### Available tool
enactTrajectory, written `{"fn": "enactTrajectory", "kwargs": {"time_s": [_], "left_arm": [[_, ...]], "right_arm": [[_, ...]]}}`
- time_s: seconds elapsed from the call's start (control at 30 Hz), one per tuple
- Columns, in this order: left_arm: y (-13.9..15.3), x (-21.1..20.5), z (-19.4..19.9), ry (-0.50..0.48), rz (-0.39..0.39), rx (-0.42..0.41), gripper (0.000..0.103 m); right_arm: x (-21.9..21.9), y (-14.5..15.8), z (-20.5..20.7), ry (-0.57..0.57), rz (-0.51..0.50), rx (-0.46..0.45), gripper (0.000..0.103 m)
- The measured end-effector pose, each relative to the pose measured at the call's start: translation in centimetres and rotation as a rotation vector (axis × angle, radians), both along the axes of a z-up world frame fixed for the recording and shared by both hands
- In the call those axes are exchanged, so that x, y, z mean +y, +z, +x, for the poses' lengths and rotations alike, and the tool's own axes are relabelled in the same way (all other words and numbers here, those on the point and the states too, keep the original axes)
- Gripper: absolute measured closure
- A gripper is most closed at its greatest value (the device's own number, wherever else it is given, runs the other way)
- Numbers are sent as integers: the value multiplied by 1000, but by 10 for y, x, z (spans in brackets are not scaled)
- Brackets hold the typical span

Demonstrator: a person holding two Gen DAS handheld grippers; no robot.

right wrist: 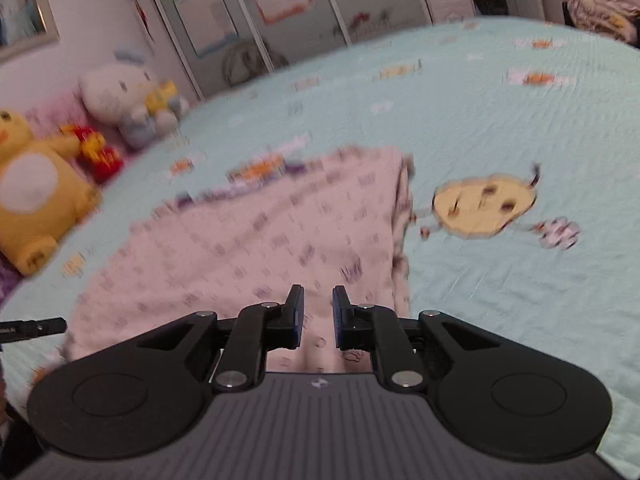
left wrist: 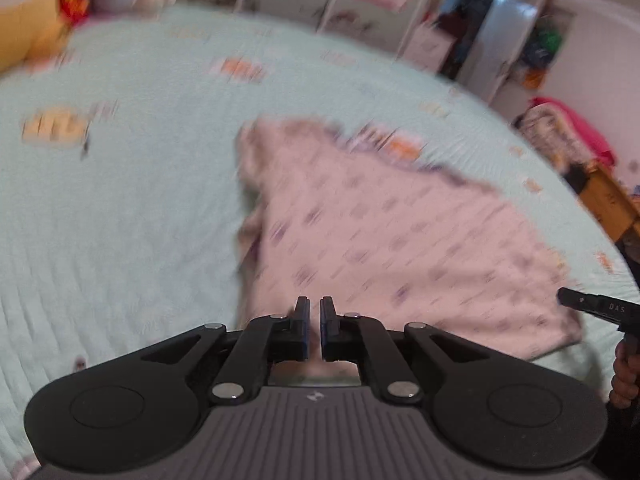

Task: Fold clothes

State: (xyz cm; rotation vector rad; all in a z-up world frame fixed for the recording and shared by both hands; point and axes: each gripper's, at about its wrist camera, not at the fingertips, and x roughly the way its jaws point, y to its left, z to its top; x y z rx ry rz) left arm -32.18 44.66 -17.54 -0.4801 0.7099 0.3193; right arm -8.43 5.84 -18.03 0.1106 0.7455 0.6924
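Faintly legible: "DAS" on right gripper (left wrist: 600, 307) | garment (left wrist: 400, 240) print unreadable

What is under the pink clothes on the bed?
The pink garment lies on the light green bedspread, whose printed pictures show around it. Whatever is beneath the cloth itself is covered, so it cannot be seen.

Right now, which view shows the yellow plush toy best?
The right wrist view: the yellow plush toy sits whole at the left edge of the bed, white belly showing. The left wrist view catches only a blurred yellow part in its top-left corner.
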Motion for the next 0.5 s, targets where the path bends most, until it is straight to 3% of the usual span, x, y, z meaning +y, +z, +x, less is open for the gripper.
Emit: {"fn": "enactTrajectory", "kwargs": {"time_s": [0.03, 0.07, 0.13, 0.17, 0.27, 0.4, 0.43, 0.5], "left_arm": [[-8, 5, -4, 18, -25, 10, 100], [-9, 9, -13, 29, -53, -15, 100], [0, 12, -24, 41, -58, -38, 100], [7, 11, -24, 30, -36, -53, 99], [22, 9, -7, -4, 19, -75, 94], [13, 19, 40, -8, -2, -53, 90], [8, 25, 47, 7, -17, -39, 90], [2, 35, 55, 29, -40, -27, 91]], "right_arm": [[3, -8, 5, -11, -28, 4, 89], [5, -16, 11, -23, -53, 9, 101], [-11, -13, 18, -61, 18, 51, 102], [-15, -6, 15, -72, 51, 39, 92], [0, 11, 11, -21, 78, -19, 77], [36, 8, 32, 34, 53, -2, 73], [39, 2, 44, 24, 34, 15, 74], [46, -10, 67, 1, -1, 49, 90]]}}
